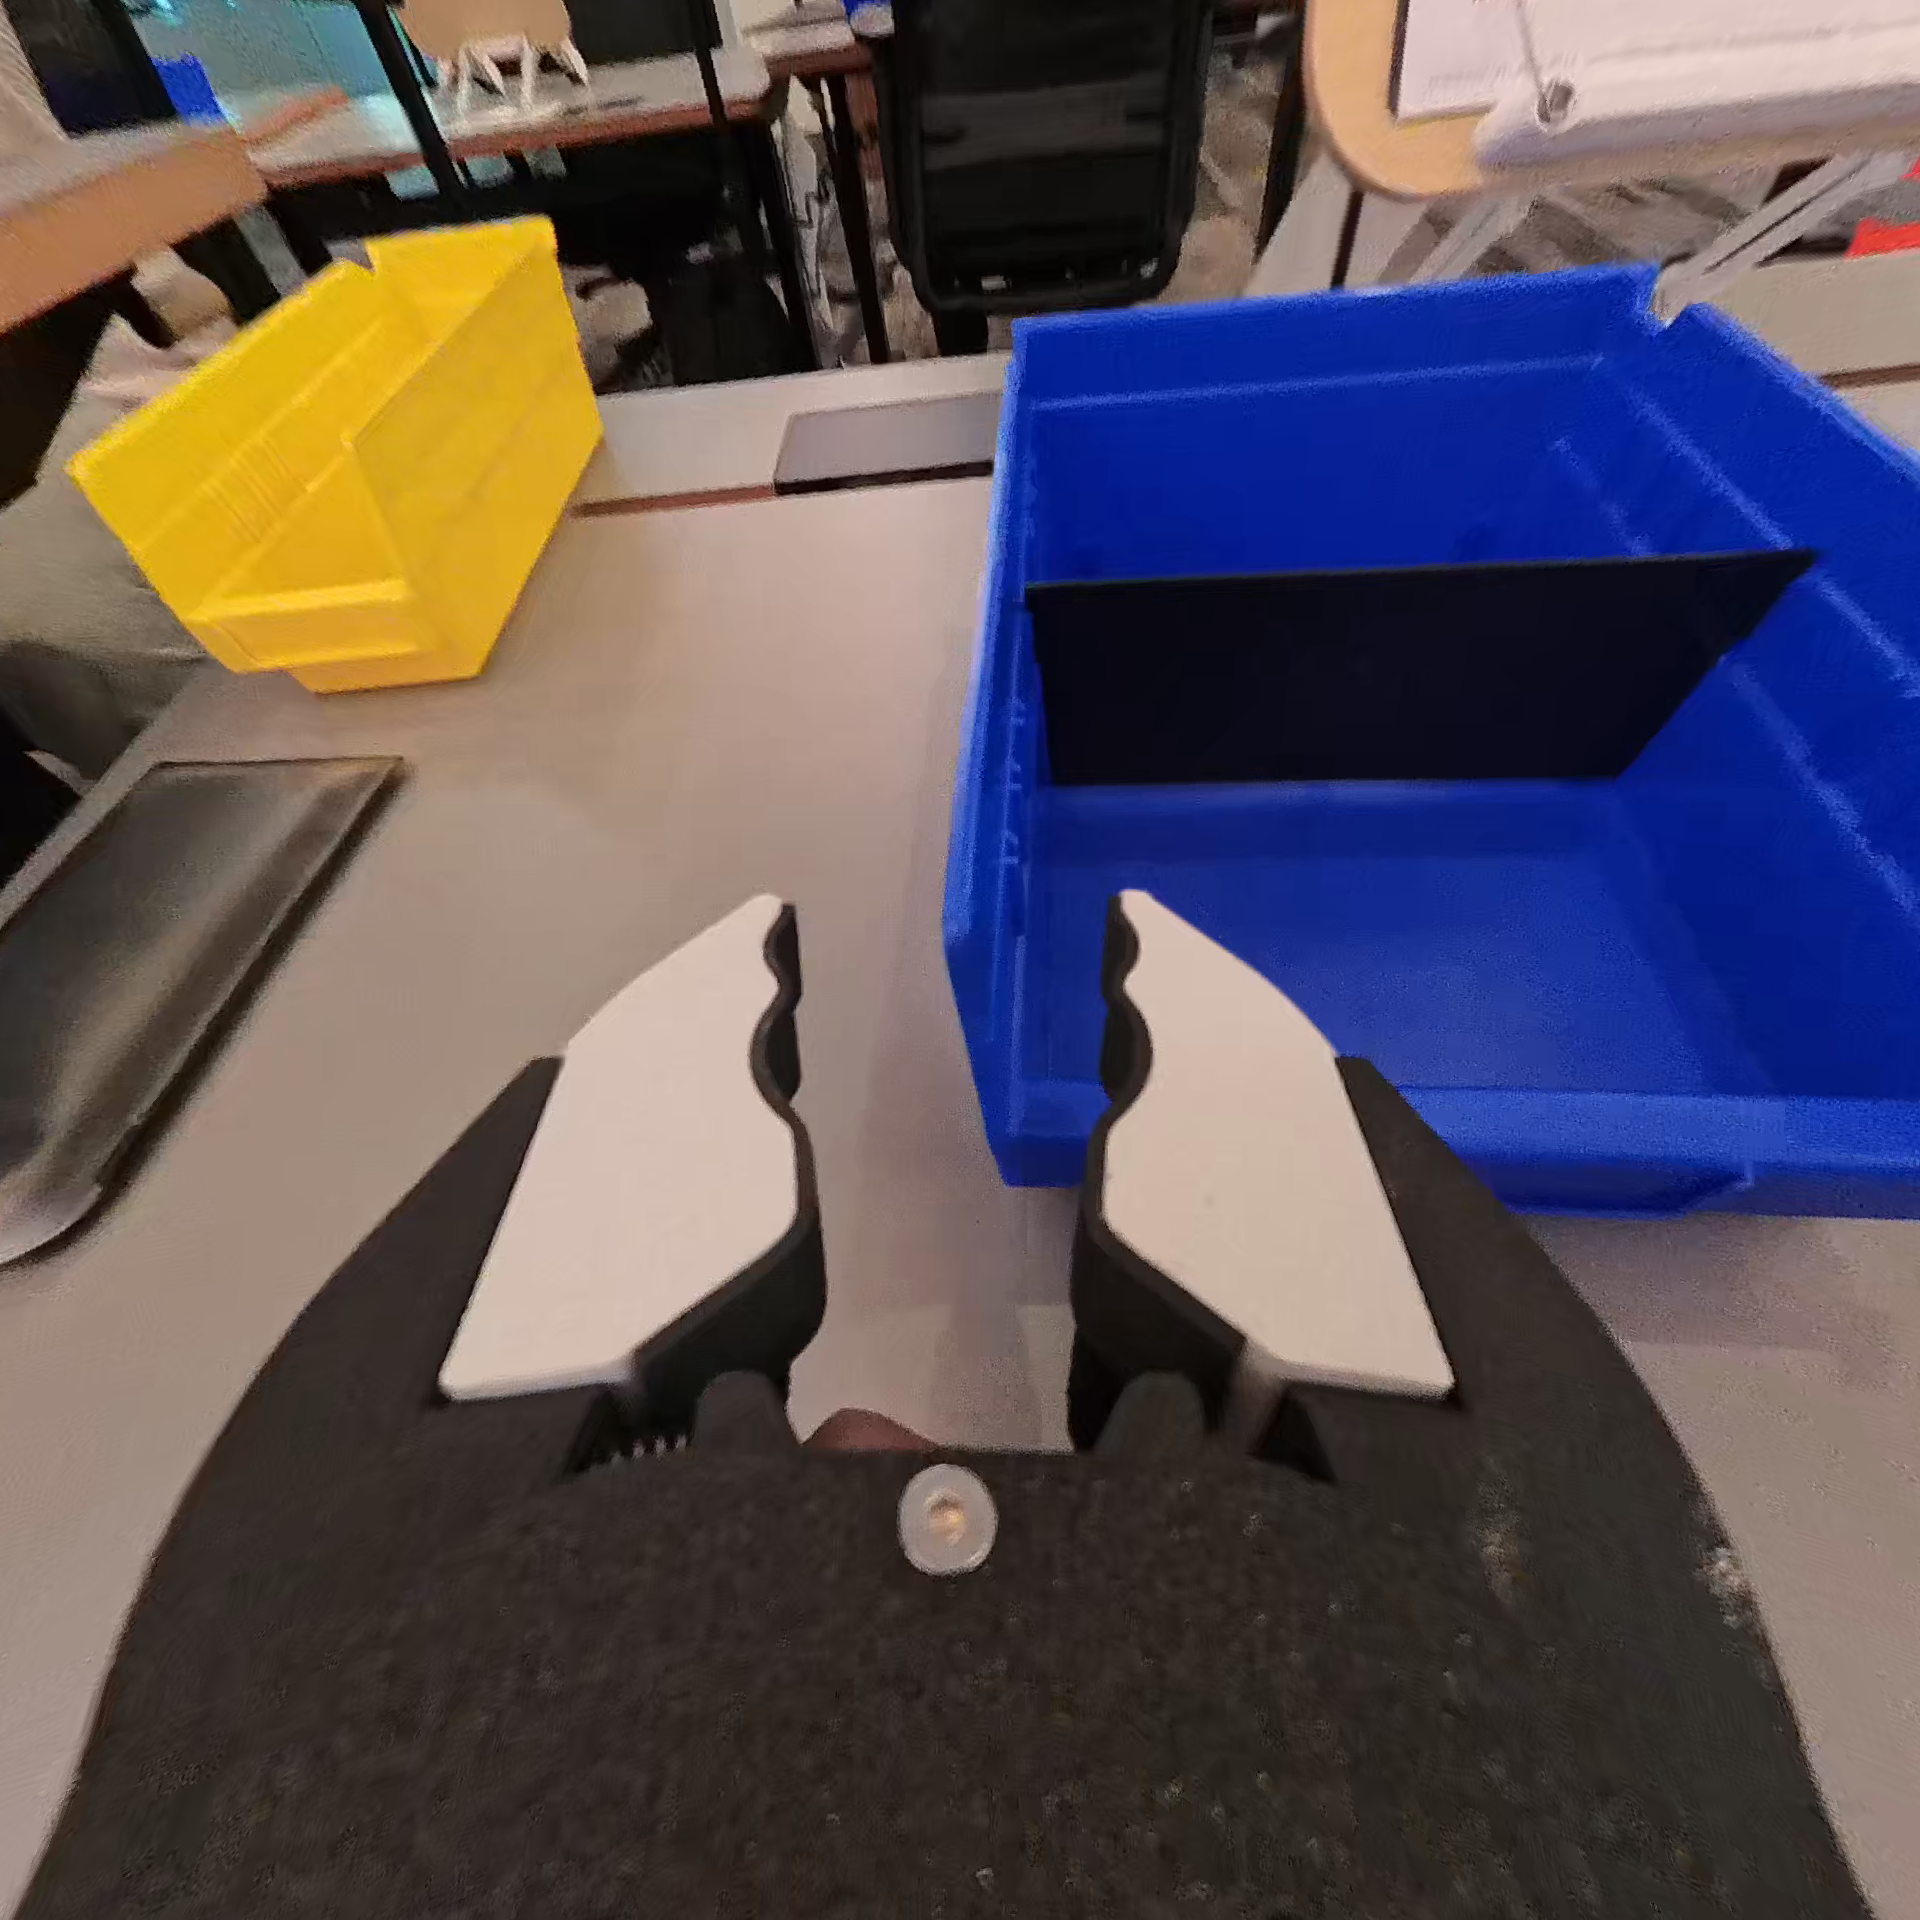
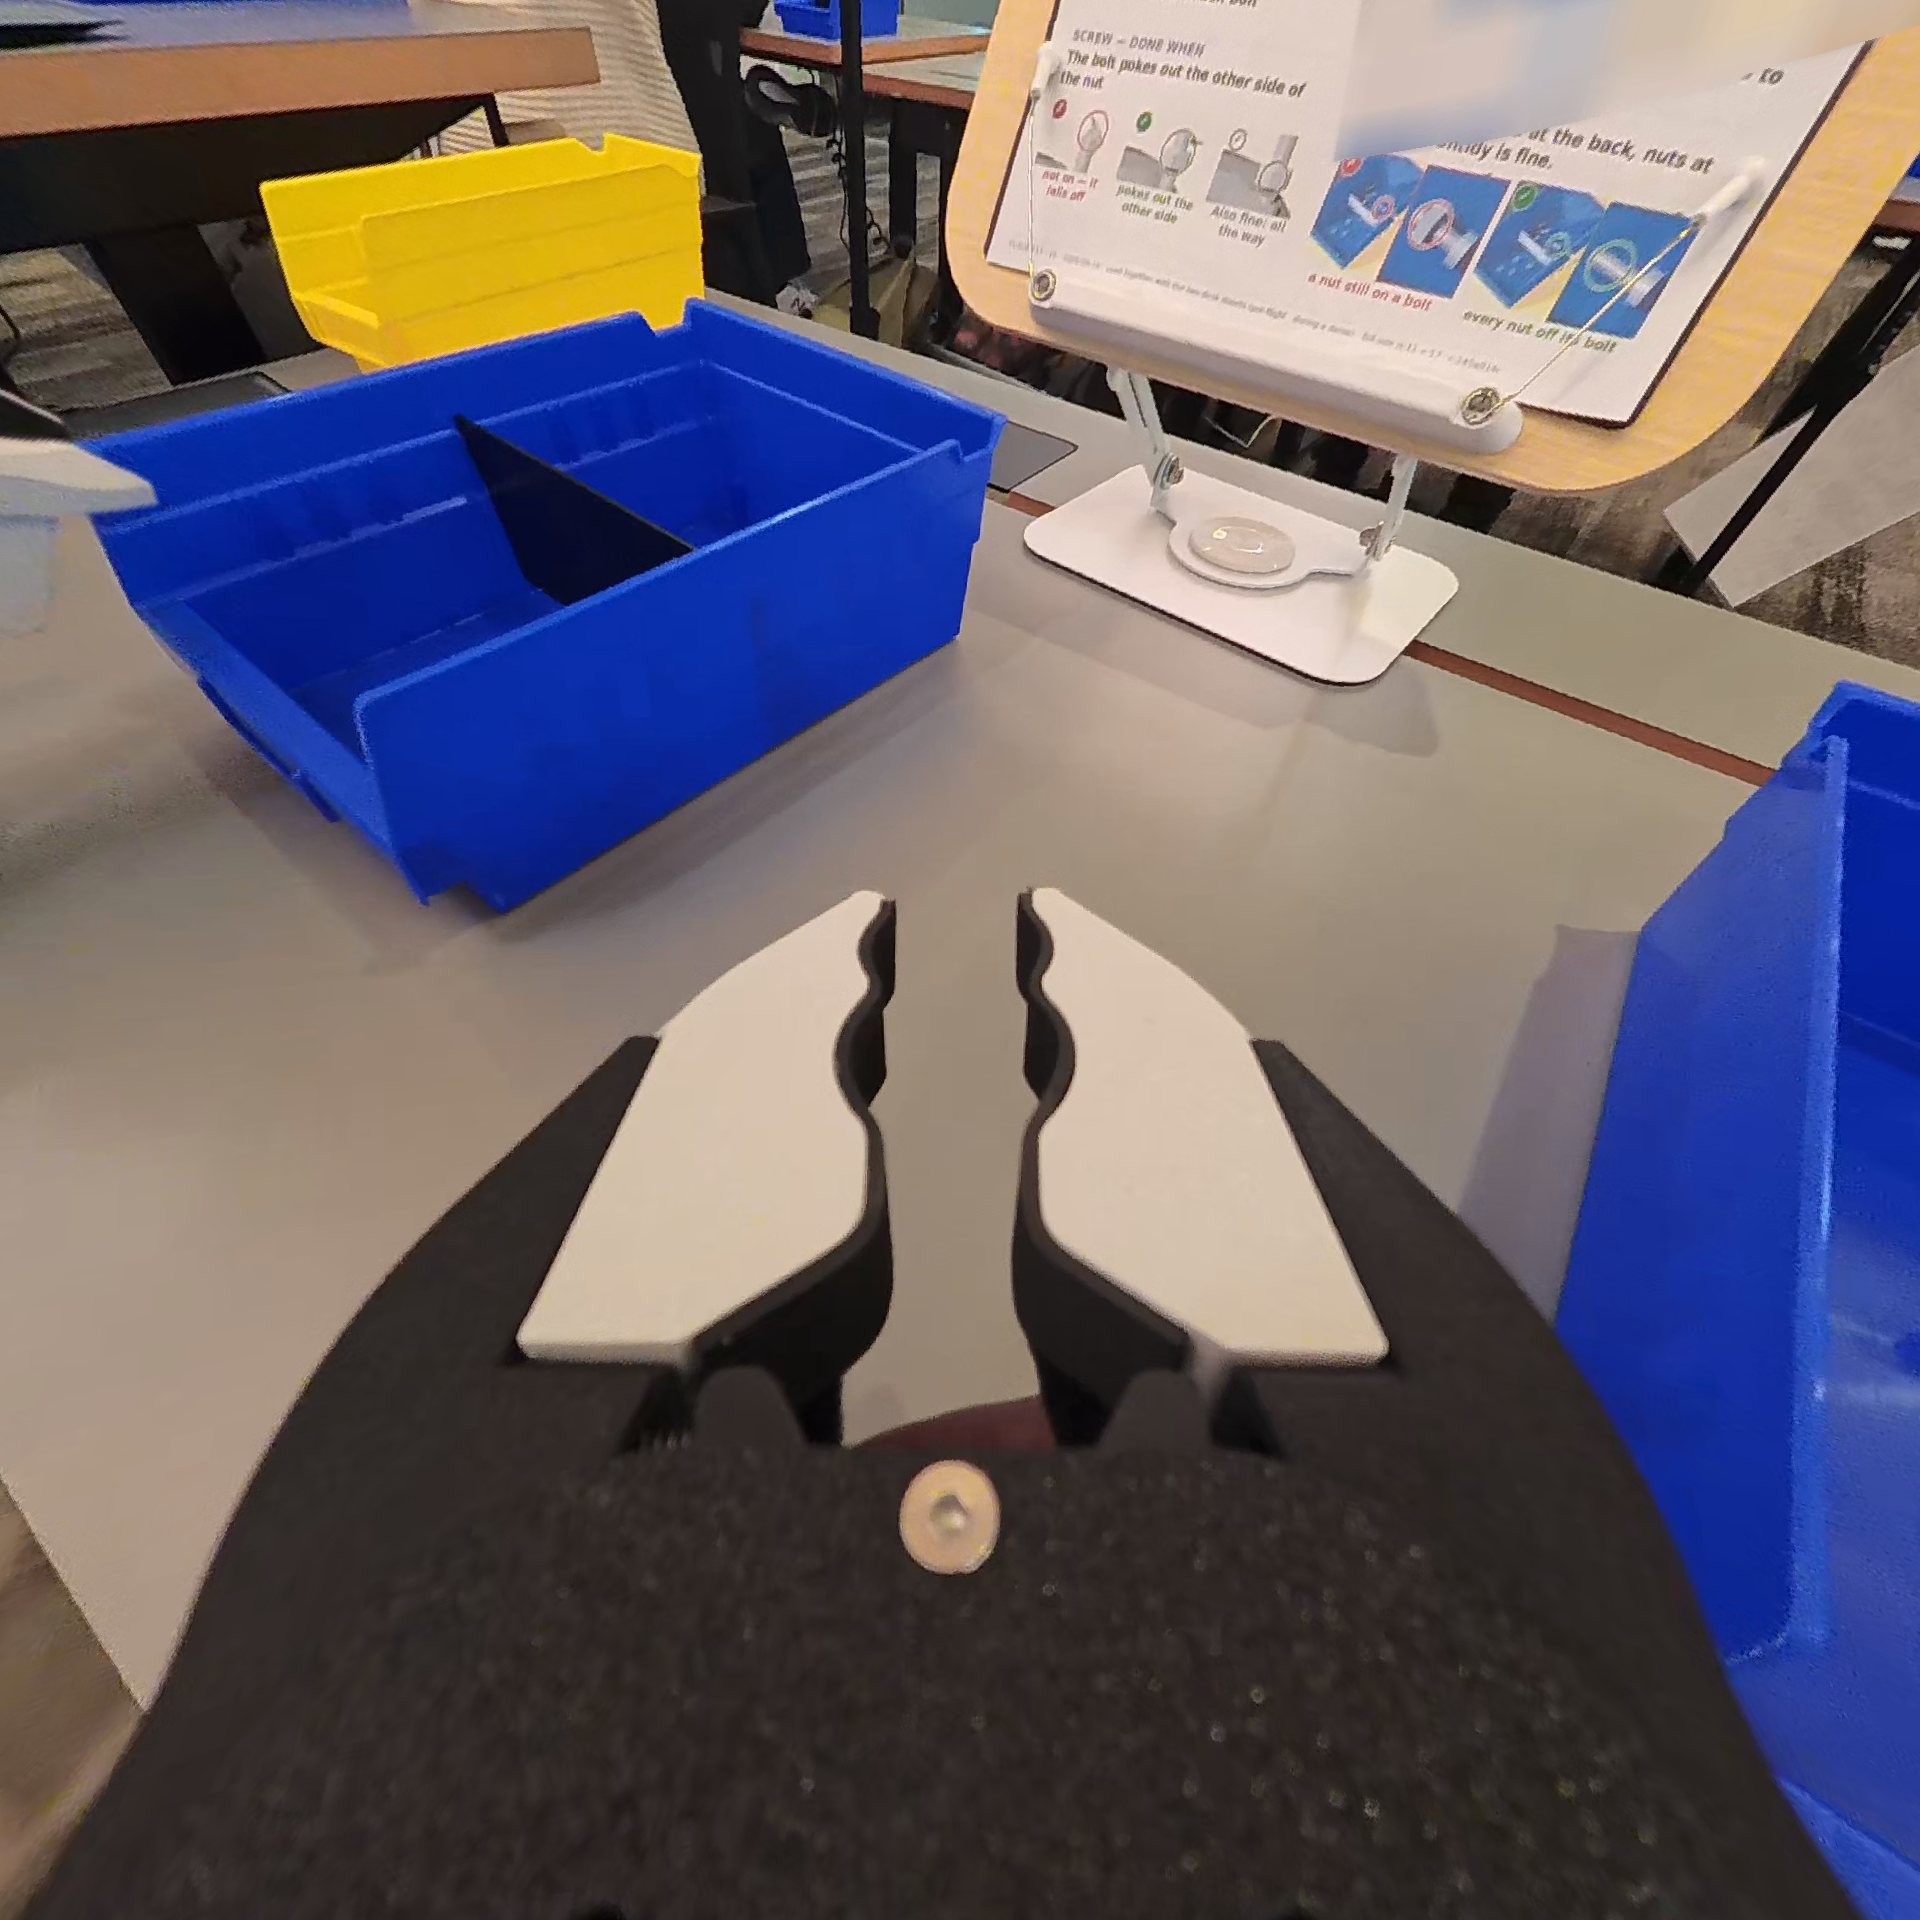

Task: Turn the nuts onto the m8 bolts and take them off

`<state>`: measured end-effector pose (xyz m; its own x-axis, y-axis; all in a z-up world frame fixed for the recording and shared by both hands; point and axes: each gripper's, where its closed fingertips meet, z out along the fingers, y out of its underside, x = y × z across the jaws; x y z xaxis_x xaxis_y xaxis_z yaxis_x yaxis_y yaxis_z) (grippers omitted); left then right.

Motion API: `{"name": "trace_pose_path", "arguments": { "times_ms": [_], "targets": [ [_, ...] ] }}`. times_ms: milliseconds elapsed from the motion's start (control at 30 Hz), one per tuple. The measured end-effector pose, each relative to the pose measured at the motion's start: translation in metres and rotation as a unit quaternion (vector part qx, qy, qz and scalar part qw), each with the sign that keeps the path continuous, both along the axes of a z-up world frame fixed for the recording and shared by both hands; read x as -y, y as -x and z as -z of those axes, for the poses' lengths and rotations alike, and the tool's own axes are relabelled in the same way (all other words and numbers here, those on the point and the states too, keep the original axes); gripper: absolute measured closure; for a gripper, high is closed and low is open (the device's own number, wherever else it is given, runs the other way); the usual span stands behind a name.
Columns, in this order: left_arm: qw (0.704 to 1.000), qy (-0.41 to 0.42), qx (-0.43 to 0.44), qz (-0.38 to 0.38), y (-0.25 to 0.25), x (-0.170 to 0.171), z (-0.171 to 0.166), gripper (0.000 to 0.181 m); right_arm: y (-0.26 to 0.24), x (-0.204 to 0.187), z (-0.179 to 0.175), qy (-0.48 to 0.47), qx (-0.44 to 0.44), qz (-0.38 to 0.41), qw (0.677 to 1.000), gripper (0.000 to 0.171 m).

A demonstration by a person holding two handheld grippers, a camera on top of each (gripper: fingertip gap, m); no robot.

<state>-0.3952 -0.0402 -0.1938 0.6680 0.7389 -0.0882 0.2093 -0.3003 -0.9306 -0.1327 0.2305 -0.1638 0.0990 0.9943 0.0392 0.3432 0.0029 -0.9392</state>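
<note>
We are holding both tongs, left gripper [image 1: 951, 914] and right gripper [image 2: 956, 904], apart and empty beside the divided blue bin [image 2: 665, 717], ready to reach in.

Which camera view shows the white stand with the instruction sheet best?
The right wrist view: the white stand with its wooden board and instruction sheet is nearly whole and sharp. The left wrist view shows only a blurred corner of it at the top edge.

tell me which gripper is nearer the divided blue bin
Left. The left gripper hangs at the divided blue bin's near corner; the right gripper sits back across bare table.
</note>
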Motion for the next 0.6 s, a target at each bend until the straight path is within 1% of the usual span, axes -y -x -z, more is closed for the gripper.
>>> {"name": "trace_pose_path", "arguments": {
  "times_ms": [67, 133, 167, 200, 267, 333, 367, 433, 600],
  "targets": [
    [1.0, -0.006, 0.022, 0.005, 0.004, -0.005, 0.009, 0.128, 0.0, -0.001, 0.002, 0.003, 0.002, 0.002, 1.0, 0.149],
    [0.999, -0.005, 0.032, 0.006, 0.009, -0.008, 0.015, 0.134, 0.0, -0.002, 0.004, 0.004, 0.004, 0.002, 1.0, 0.149],
    [0.999, -0.004, 0.032, 0.005, 0.011, -0.009, 0.016, 0.144, 0.0, -0.002, 0.005, 0.004, 0.006, 0.002, 1.0, 0.149],
    [0.999, -0.001, 0.034, 0.004, 0.013, -0.009, 0.018, 0.161, 0.0, -0.001, 0.005, 0.004, 0.006, 0.002, 1.0, 0.149],
    [0.999, -0.008, 0.047, 0.016, 0.012, -0.014, 0.018, 0.172, 0.001, -0.001, 0.007, 0.005, 0.007, 0.001, 1.0, 0.149],
    [0.998, -0.008, 0.06, 0.025, 0.011, -0.015, 0.019, 0.174, 0.001, -0.001, 0.008, 0.006, 0.008, 0.001, 1.0, 0.149],
    [0.996, -0.016, 0.075, 0.038, 0.008, -0.017, 0.019, 0.177, 0.002, -0.002, 0.008, 0.007, 0.008, 0.001, 1.0, 0.149],
    [0.993, -0.045, 0.105, 0.036, 0.007, -0.018, 0.019, 0.178, 0.003, -0.002, 0.01, 0.011, 0.008, 0.002, 1.0, 0.149],
    [0.994, -0.051, 0.095, 0.034, 0.0, -0.023, 0.015, 0.179, 0.012, 0.012, 0.017, -0.008, 0.026, -0.005, 1.0, 0.149]
  ]
}}
